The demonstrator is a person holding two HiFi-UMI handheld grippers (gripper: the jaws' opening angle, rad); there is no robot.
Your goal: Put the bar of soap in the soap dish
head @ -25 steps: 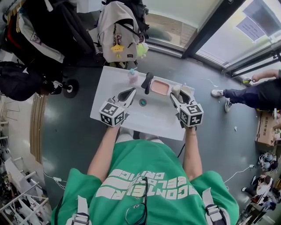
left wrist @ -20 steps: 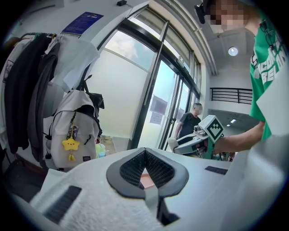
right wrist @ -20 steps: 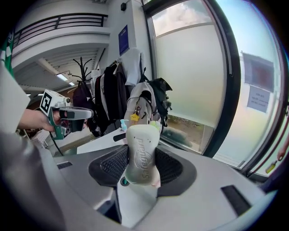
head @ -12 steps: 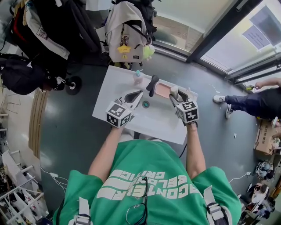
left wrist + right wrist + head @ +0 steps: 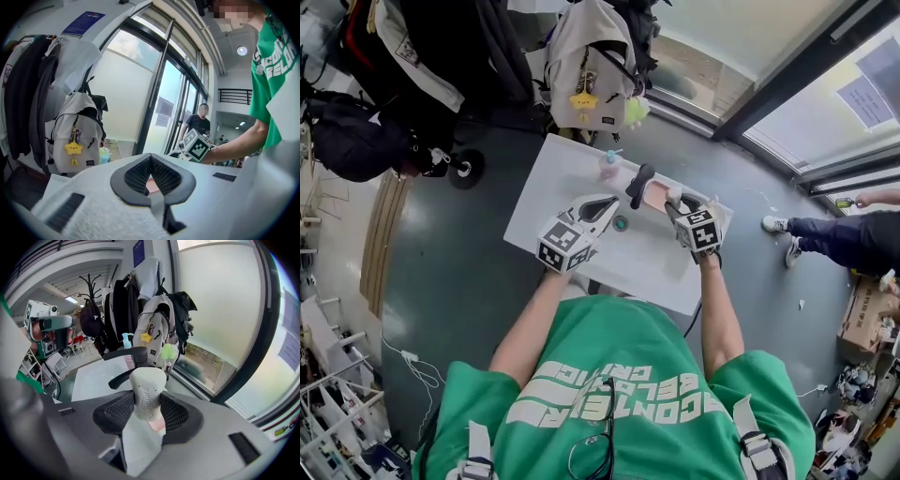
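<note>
A white bar of soap stands upright between the pads of my right gripper, which is shut on it. Its jaws have just been closing slightly with the soap between them. In the head view the right gripper holds the soap low over the right end of the pink soap dish. A sliver of the dish shows pink under the soap. My left gripper hovers left of the dish, shut and empty, its tips meeting.
A black faucet rises just left of the dish, a pink bottle behind it, and a round drain lies in the white sink top. Bags hang beyond the table's far edge. A person's legs are at the right.
My right gripper has sunk and tipped downward with the soap, ending close above the dish. The left gripper has stayed in place.
</note>
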